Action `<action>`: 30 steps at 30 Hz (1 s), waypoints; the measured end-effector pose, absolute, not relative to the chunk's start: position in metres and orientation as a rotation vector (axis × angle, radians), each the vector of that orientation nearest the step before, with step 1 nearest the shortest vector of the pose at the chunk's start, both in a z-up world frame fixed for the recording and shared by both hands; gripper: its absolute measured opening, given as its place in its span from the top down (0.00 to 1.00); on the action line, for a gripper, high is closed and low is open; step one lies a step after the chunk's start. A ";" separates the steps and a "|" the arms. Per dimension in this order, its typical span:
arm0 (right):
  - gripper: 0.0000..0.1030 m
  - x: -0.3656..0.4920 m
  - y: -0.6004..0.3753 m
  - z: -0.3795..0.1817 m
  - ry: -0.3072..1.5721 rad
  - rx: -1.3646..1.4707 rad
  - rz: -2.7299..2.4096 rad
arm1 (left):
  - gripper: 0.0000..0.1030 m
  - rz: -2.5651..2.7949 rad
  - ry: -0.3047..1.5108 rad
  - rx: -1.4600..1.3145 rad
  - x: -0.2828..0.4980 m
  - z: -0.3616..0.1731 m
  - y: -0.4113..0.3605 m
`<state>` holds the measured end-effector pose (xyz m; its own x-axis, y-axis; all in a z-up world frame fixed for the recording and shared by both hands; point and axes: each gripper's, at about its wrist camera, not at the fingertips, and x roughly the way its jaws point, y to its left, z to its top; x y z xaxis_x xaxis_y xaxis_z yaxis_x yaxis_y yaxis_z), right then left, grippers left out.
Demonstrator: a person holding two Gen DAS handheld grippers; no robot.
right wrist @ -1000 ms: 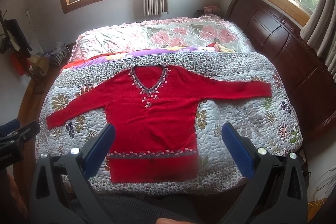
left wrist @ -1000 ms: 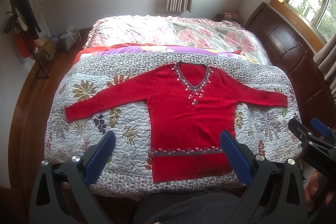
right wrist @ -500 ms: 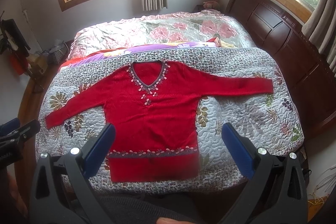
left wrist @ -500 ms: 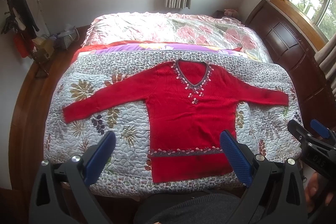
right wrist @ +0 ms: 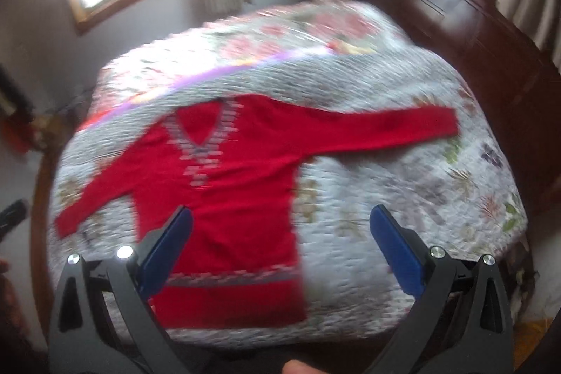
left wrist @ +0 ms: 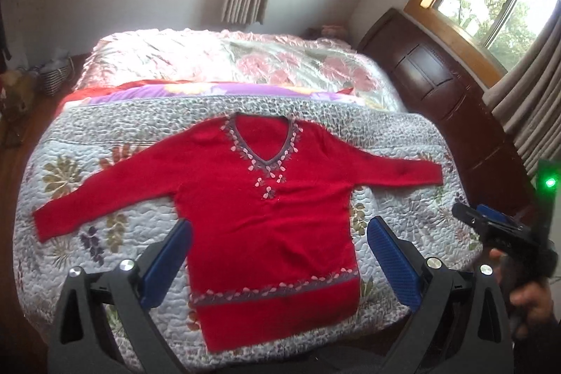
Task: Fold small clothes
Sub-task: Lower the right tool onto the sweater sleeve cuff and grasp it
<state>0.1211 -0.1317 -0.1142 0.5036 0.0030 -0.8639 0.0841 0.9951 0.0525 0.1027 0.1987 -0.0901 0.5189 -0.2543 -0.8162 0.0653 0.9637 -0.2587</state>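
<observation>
The red sweater (left wrist: pixel 266 212) lies flat and face up near the front edge of the bed (left wrist: pixel 403 226), sleeves spread out, ready for folding, while the left claw (left wrist: pixel 280 255) and right claw (right wrist: pixel 280 251) hover above it, both wide and empty.

Black gripper frames (left wrist: pixel 277 255) — blue ribbed pads (left wrist: pixel 394 260), silver screws.
</observation>
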 end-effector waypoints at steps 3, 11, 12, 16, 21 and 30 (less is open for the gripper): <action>0.04 0.142 -0.199 -0.150 1.094 0.227 -0.129 | 0.04 -0.185 1.038 -0.202 0.125 -0.105 0.183; 0.09 0.190 -0.377 -0.242 1.095 0.633 -0.294 | 0.04 -0.178 1.109 -0.276 0.165 -0.147 0.146; 0.16 0.198 -0.404 -0.256 1.079 0.705 -0.303 | 0.04 -0.164 1.129 -0.287 0.169 -0.155 0.143; 0.29 0.228 -0.484 -0.301 1.021 0.963 -0.273 | 0.04 -0.138 1.177 -0.327 0.172 -0.177 0.137; 0.42 0.256 -0.562 -0.352 0.928 1.222 -0.291 | 0.04 -0.084 1.226 -0.384 0.173 -0.192 0.128; 0.56 0.286 -0.621 -0.391 0.882 1.327 -0.319 | 0.04 0.007 1.281 -0.406 0.174 -0.210 0.108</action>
<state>0.2859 -0.6209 -0.3911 0.6488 0.2711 -0.7110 0.6636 0.2559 0.7030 0.1738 0.1081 -0.2103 0.2954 -0.2184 -0.9301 -0.2279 0.9293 -0.2906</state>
